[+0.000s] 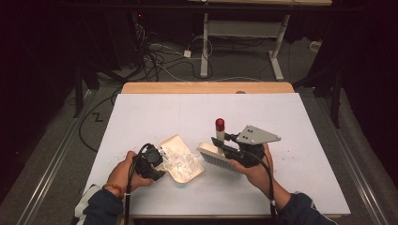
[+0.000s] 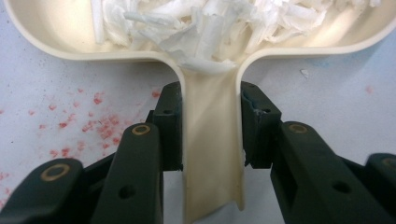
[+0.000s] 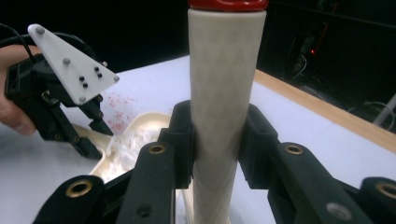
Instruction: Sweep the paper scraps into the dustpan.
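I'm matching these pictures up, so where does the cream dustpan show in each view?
High view: dustpan lies left of centre, in front of the left hand.
Left gripper view: its pan fills the top, its handle runs down between the tongs.
Right gripper view: lower left, behind the brush handle.
Shared landmark: the white paper shreds inside it.

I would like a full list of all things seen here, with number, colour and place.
dustpan: one, cream, on the white table left of centre; handle gripped by the left tongs.
paper scraps: many, white, inside the dustpan.
brush: one, cream handle with red tip, pale bristles; held by the right tongs beside the dustpan.
red specks: many, on the table near the dustpan handle.
table: one, white top, wooden far edge.
cables: several, on the floor beyond the table.
left tongs: black, shut.
right tongs: black, shut.
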{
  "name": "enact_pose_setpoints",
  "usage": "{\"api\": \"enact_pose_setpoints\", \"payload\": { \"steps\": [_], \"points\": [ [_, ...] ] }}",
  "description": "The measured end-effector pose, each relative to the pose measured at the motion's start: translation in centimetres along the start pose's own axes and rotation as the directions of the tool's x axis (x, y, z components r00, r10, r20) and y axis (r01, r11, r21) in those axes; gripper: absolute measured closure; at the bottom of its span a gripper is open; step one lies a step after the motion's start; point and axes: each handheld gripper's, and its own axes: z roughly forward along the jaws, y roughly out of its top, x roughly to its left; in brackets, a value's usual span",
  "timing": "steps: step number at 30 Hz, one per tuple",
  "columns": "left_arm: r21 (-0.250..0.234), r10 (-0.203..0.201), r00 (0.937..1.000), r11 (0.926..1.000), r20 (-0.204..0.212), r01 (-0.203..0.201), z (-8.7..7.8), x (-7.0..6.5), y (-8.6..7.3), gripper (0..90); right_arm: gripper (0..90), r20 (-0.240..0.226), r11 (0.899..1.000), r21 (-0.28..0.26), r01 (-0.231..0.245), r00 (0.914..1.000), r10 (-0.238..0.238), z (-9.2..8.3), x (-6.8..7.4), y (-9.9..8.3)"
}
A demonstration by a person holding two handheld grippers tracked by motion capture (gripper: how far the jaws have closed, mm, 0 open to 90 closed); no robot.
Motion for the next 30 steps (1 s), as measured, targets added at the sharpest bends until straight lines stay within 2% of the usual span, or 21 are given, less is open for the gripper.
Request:
{"api": "enact_pose_setpoints", "payload": {
  "steps": [3, 6, 8, 10, 12, 14, 15, 19, 21, 27, 28, 30],
  "points": [
    [-0.002, -0.001, 1.0000, 1.0000, 0.000, 0.001, 0.0, 0.0, 0.0, 62.9, 70.6, -0.032, 1.000, -0.028, -0.003, 0.9995, 0.002, 0.6, 0.5, 0.5],
    [-0.007, -0.004, 1.0000, 1.0000, 0.008, 0.004, 0.0, 0.1, -0.1, 62.9, 70.6, -0.058, 0.997, -0.071, -0.001, 0.9983, -0.003, -0.4, 0.5, 1.0],
    [-0.007, -0.006, 0.9999, 1.0000, 0.008, 0.006, 0.0, 0.1, -0.1, 62.9, 70.6, -0.057, 0.996, -0.094, 0.000, 0.9983, -0.005, -1.3, 0.4, 1.5],
    [-0.009, -0.009, 0.9999, 0.9999, 0.007, 0.009, 0.0, 0.1, -0.1, 62.9, 70.6, -0.030, 0.994, -0.113, 0.005, 0.9995, -0.009, -2.0, 0.2, 1.7],
    [-0.006, -0.009, 1.0000, 0.9999, 0.005, 0.009, 0.0, 0.0, -0.1, 62.9, 70.6, 0.003, 0.994, -0.107, 0.013, 0.9999, -0.013, -2.2, 0.0, 1.6],
    [-0.002, -0.007, 1.0000, 1.0000, 0.004, 0.007, 0.0, 0.1, 0.0, 62.8, 70.6, 0.061, 0.994, -0.101, 0.037, 0.9977, -0.031, -2.0, -0.2, 1.1],
    [-0.002, -0.007, 1.0000, 1.0000, 0.004, 0.007, 0.0, 0.1, 0.0, 62.9, 70.6, 0.089, 0.995, -0.079, 0.057, 0.9948, -0.050, -1.5, -0.2, 0.6],
    [0.000, -0.008, 0.9999, 1.0000, 0.007, 0.008, 0.0, 0.1, 0.0, 62.9, 70.6, 0.125, 0.997, -0.046, 0.062, 0.9906, -0.056, 0.5, 0.0, -0.9],
    [0.000, -0.008, 0.9999, 1.0000, 0.006, 0.008, 0.0, 0.1, 0.0, 62.9, 70.7, 0.111, 0.996, -0.064, 0.059, 0.9925, -0.052, 1.1, 0.3, -1.1],
    [-0.003, -0.011, 0.9999, 0.9999, 0.008, 0.011, 0.0, 0.1, 0.0, 62.9, 70.5, 0.033, 0.995, -0.061, 0.073, 0.9969, -0.071, 2.3, 3.0, -0.6],
    [-0.004, -0.012, 0.9999, 0.9999, 0.006, 0.012, 0.0, 0.1, 0.0, 62.9, 70.5, 0.030, 0.995, -0.066, 0.072, 0.9971, -0.070, 2.4, 3.2, -0.5],
    [-0.004, -0.013, 0.9999, 0.9999, 0.007, 0.013, 0.0, 0.1, -0.1, 62.8, 70.6, -0.003, 0.995, -0.080, 0.055, 0.9985, -0.055, 2.6, 3.6, -0.3]
  ]
}}
